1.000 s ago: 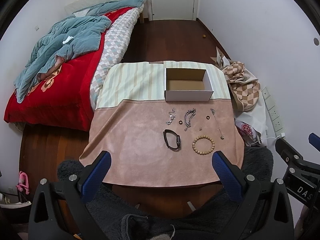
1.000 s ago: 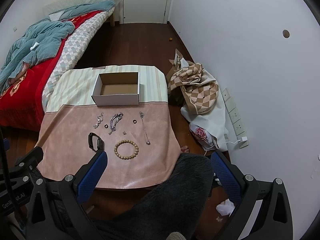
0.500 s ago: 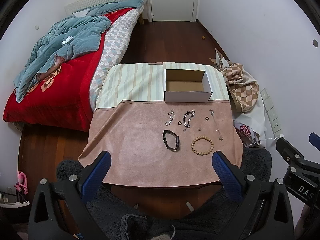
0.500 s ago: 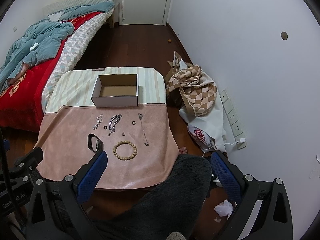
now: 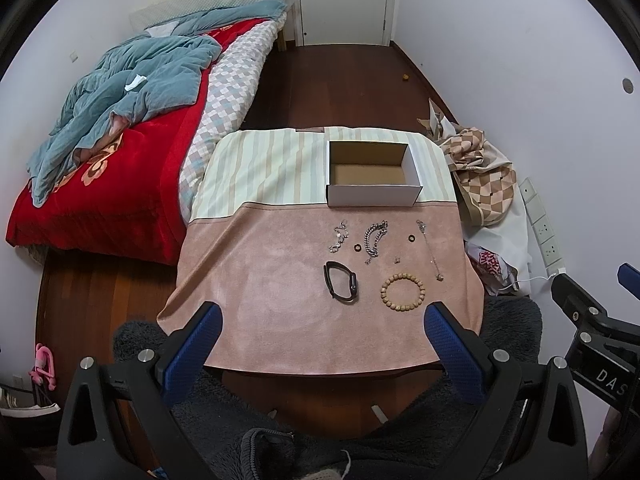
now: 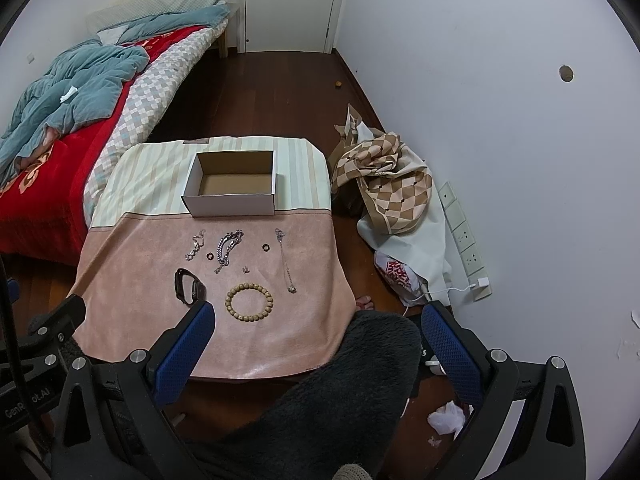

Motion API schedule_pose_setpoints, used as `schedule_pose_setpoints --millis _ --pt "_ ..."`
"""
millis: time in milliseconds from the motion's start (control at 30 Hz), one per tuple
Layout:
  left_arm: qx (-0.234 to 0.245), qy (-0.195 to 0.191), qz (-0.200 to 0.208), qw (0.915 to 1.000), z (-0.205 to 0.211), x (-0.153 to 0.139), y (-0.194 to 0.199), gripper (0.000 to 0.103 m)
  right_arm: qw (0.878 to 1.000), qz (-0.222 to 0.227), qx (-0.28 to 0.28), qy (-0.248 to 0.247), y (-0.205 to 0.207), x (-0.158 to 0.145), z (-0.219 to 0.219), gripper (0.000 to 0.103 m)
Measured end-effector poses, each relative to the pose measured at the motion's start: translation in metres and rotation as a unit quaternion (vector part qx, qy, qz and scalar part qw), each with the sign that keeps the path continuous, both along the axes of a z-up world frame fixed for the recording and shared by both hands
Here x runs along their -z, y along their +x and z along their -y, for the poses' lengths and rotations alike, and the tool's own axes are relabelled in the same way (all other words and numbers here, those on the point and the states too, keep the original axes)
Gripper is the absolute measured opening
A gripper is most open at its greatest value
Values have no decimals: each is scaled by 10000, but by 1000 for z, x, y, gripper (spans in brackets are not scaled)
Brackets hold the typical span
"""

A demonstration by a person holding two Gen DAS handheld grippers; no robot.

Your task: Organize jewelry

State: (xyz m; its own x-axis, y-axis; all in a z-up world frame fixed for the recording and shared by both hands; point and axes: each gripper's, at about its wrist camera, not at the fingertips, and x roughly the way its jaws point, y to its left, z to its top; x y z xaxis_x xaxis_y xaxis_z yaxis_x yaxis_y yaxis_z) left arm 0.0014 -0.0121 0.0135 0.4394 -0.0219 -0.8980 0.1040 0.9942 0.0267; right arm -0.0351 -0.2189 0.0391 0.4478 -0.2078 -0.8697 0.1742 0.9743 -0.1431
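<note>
Jewelry lies on a pink cloth-covered table (image 5: 256, 280): a wooden bead bracelet (image 5: 402, 292), a black band (image 5: 341, 281), two silver chain bracelets (image 5: 375, 237), a thin necklace (image 5: 430, 249) and small rings (image 5: 410, 237). An empty white box (image 5: 372, 178) stands behind them. My left gripper (image 5: 322, 320) is open and empty, held high above the table's near edge. My right gripper (image 6: 316, 320) is open and empty, above the table's near right corner; the bead bracelet (image 6: 249, 297) and box (image 6: 232, 184) lie ahead of it.
A bed with a red cover (image 5: 112, 176) and blue quilt stands to the left. Checkered bags (image 6: 384, 188) lie on the floor at the right by the wall. A dark fluffy garment (image 6: 344, 392) fills the foreground.
Both grippers have risen and pulled back slightly; the table looks a little smaller and farther. Nothing on the table has moved.
</note>
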Motion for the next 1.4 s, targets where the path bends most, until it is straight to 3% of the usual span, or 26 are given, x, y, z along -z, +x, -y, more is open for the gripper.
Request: schedule_pose_setpoints --millis 333,1100,1267,1400 --pt "17 -18 67 10000 9 -11 2 103 10000 56 -3 -9 -3 -5 3 103" --pt "-8 -82 194 9998 1 -3 -2 103 9998 165 62 27 -4 -4 5 103" --pt "-281 -41 428 9987 -2 17 26 103 9997 152 124 123 17 19 11 103" --pt "-504 289 371 9976 -14 57 48 103 9995 -197 76 244 46 73 11 103"
